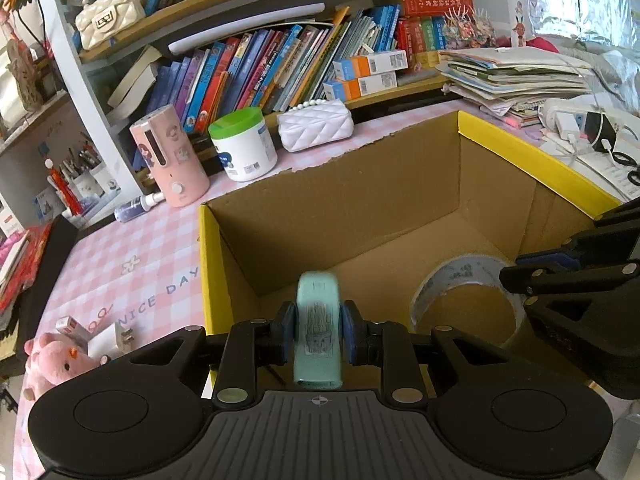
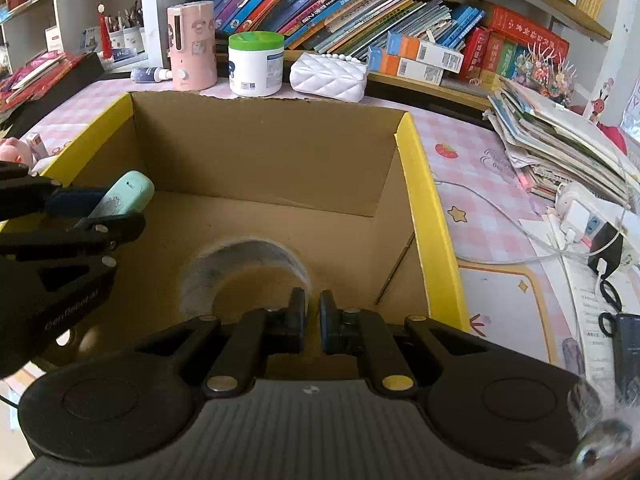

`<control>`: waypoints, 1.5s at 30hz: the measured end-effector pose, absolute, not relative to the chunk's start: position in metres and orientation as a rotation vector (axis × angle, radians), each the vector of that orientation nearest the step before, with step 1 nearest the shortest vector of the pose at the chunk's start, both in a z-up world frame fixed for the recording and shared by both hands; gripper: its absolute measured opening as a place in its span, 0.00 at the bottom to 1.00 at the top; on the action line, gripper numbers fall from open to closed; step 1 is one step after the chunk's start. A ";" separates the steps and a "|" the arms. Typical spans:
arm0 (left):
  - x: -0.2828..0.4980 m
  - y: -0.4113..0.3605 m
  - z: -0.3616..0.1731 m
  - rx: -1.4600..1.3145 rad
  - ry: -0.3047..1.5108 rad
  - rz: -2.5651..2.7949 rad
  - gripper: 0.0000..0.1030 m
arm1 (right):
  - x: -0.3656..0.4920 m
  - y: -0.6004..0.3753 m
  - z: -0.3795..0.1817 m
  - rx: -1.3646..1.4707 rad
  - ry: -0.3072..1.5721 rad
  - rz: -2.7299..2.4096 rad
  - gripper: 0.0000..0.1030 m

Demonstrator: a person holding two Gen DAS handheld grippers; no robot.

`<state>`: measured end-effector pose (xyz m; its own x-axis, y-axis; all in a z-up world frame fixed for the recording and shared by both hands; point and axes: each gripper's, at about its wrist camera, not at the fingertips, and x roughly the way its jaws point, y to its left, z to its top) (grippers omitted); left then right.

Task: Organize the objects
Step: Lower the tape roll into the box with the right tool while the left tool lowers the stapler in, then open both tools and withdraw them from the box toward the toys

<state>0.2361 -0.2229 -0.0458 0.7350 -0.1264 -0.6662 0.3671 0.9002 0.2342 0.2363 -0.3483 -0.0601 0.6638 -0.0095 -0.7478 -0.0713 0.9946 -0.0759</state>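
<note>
Left gripper (image 1: 318, 330) clamped on a mint-green case (image 1: 318, 328), poised over the open cardboard box (image 1: 520, 152).

In the left wrist view the case stands between the blue pads, long axis running forward along the fingers toward twelve o'clock, over the box's near-left corner. The right gripper (image 2: 313, 316) is pinched closed on nothing, jaws almost meeting, hovering just above the tape roll (image 2: 244, 264), which lies flat on the box floor. From the left gripper that roll lies at about two o'clock, so bare floor at twelve looks the likelier drop spot; the left hand is the one carrying.
</note>
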 end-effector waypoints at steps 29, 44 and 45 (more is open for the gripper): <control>0.110 -0.133 0.023 0.077 0.540 -0.193 0.74 | 0.115 -0.299 0.014 0.040 0.565 -0.082 0.43; 0.038 -0.039 0.003 0.030 0.662 -0.126 0.84 | 0.038 -0.198 -0.009 -0.001 0.710 -0.120 0.57; 0.034 -0.032 0.002 0.022 0.671 -0.118 0.84 | 0.034 -0.190 -0.010 -0.004 0.713 -0.111 0.57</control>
<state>0.0344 -0.0317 0.0024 0.7771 -0.1015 -0.6212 0.1158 0.9931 -0.0174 0.0339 -0.1903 -0.0103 0.7510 -0.1031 -0.6522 0.1005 0.9941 -0.0415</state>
